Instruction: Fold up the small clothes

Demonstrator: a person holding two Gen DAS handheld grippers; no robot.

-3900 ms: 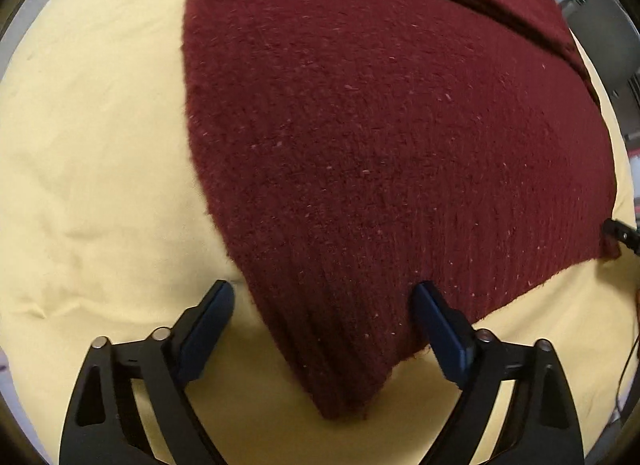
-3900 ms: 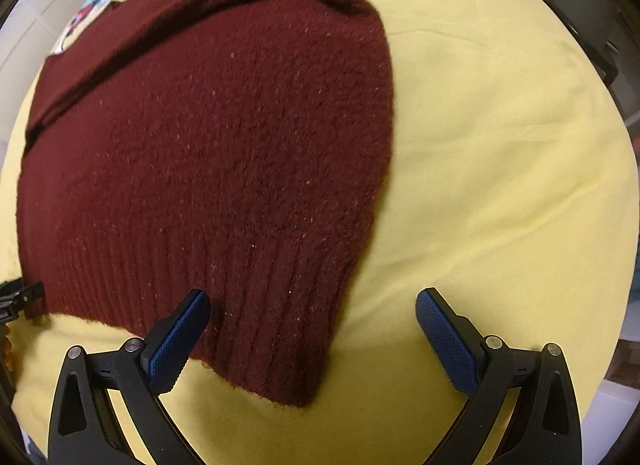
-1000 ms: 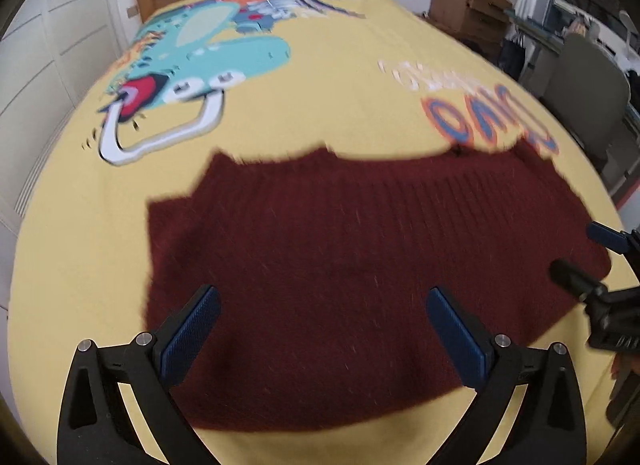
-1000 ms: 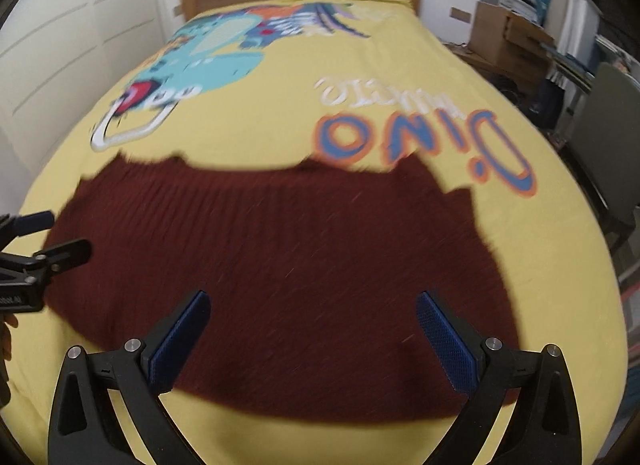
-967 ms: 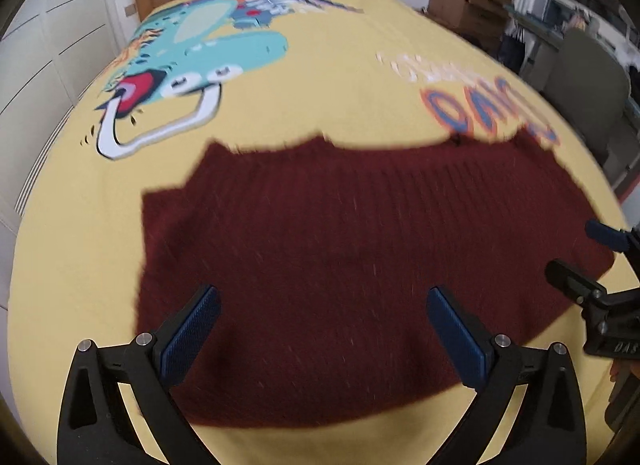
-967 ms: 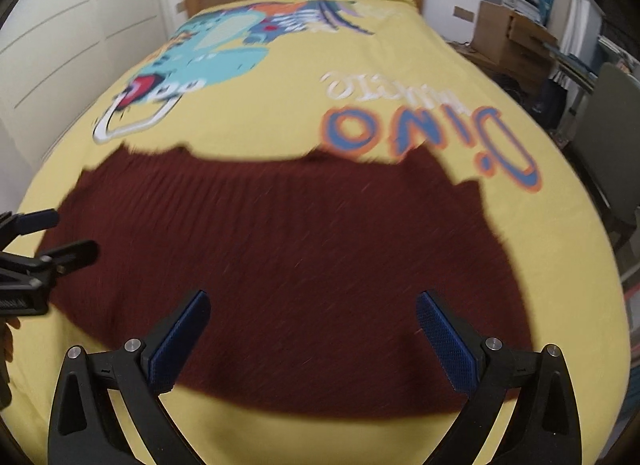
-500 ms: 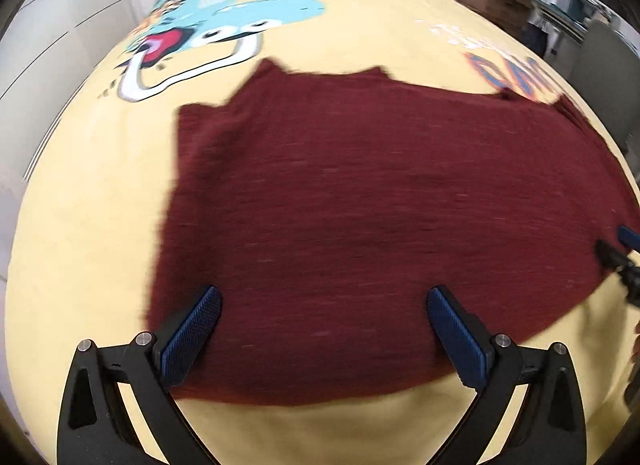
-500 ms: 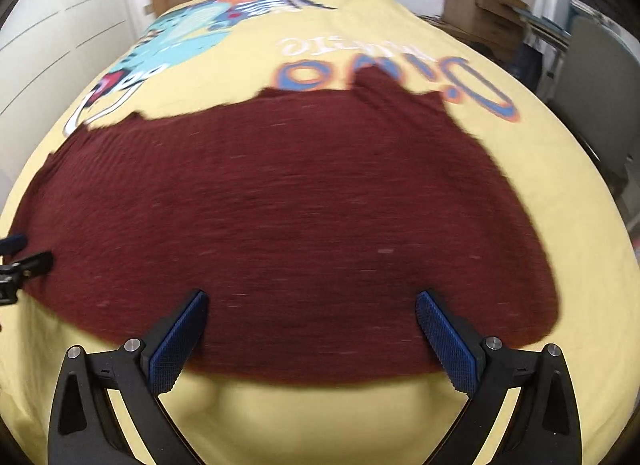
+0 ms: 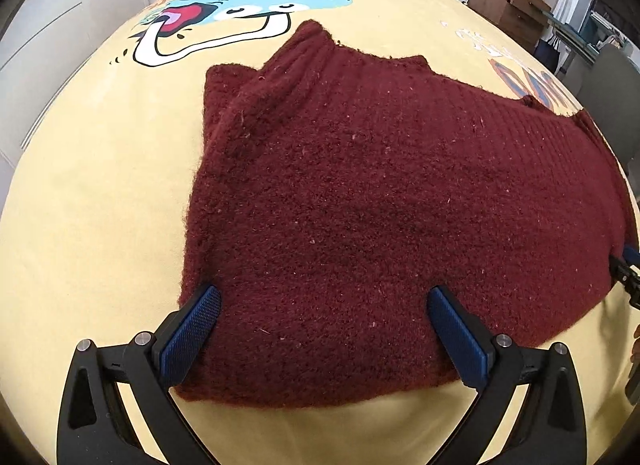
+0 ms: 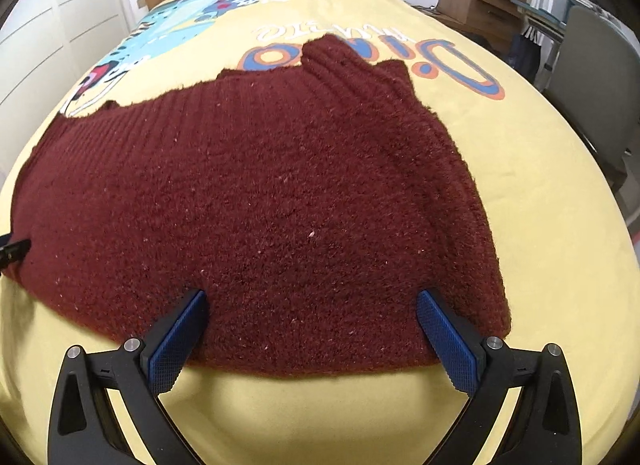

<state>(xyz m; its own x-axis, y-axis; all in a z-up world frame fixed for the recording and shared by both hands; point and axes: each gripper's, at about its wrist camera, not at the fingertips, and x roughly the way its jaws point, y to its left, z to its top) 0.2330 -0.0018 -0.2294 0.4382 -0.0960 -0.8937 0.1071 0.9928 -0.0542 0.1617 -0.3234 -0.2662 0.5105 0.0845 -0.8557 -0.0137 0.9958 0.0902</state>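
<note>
Since the frames of four seconds ago, the dark red knitted sweater (image 9: 380, 201) has gone from a flat spread, with each gripper straddling a ribbed hem corner, to a doubled-over slab, and both grippers have dropped back down to its near edge after riding high above the bed a second ago.

In the left wrist view, the sweater lies on the yellow bedspread with a cartoon dinosaur print (image 9: 92, 193), its ribbed hem now at the far side and a rounded fold running along the near side. The left gripper (image 9: 324, 329) is spread wide, its blue pads resting on the knit just inside the near left corner, pinching nothing. At the far right edge of this view the tip of the right gripper sits against the sweater's right end.

In the right wrist view, the same sweater (image 10: 260, 201) fills the middle, stacked layers showing along its right side and the ribbed hem far away near the orange-and-blue lettering. The right gripper (image 10: 310, 329) is likewise spread, pads touching the near folded edge, empty.

My reading is that the bottom-to-top fold is laid and released; what remains is likely smoothing or a further fold across the width. The thick knit looks springy, so the far edge may lift.
</note>
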